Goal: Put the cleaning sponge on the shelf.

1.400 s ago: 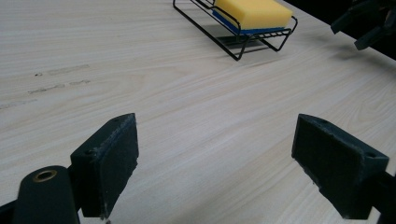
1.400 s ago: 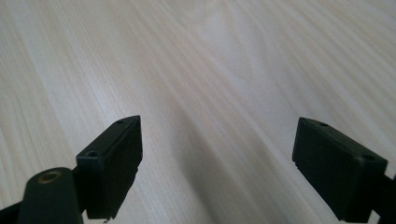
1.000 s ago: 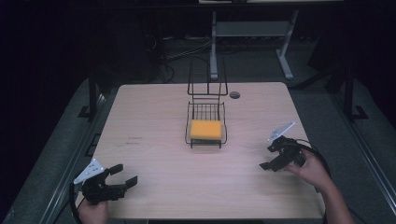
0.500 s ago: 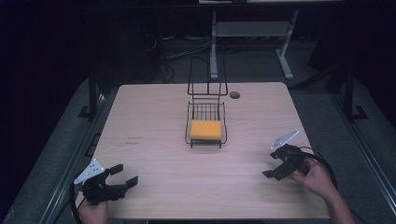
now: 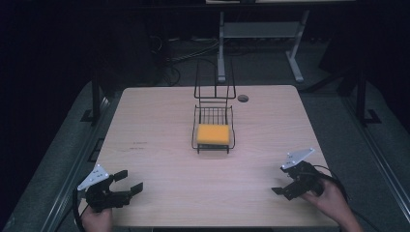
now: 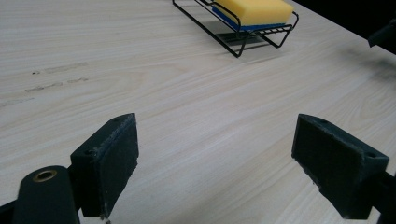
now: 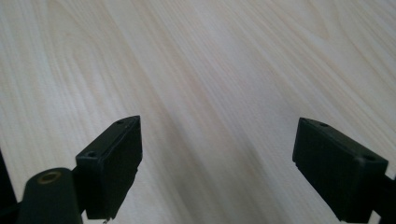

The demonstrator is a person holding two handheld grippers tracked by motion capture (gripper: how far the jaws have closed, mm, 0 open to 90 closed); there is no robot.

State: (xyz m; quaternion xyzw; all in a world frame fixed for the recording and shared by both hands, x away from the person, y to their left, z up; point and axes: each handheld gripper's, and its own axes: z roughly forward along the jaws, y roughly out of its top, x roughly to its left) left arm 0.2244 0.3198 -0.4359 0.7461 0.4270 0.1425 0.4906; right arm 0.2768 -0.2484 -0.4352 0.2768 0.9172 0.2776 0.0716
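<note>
Currently both grippers are released and hold nothing. Left gripper (image 5: 126, 186) sits low at the near left corner of the desk (image 5: 159, 125), right gripper (image 5: 283, 180) at the near right. Well apart from both, the sponge (image 5: 213, 134) lies in the wire rack (image 5: 214, 116) at mid-desk.

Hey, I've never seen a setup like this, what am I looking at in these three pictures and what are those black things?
A person sits at a wooden table, holding a hand-held gripper in each hand: the left hand-held gripper and the right hand-held gripper. The high view looks down from above. The other two come from cameras riding on each gripper, so the black blocks are its jaws. Both stand open and hold nothing. In the middle of the table sits a black wire rack with a yellow sponge in it.
</note>
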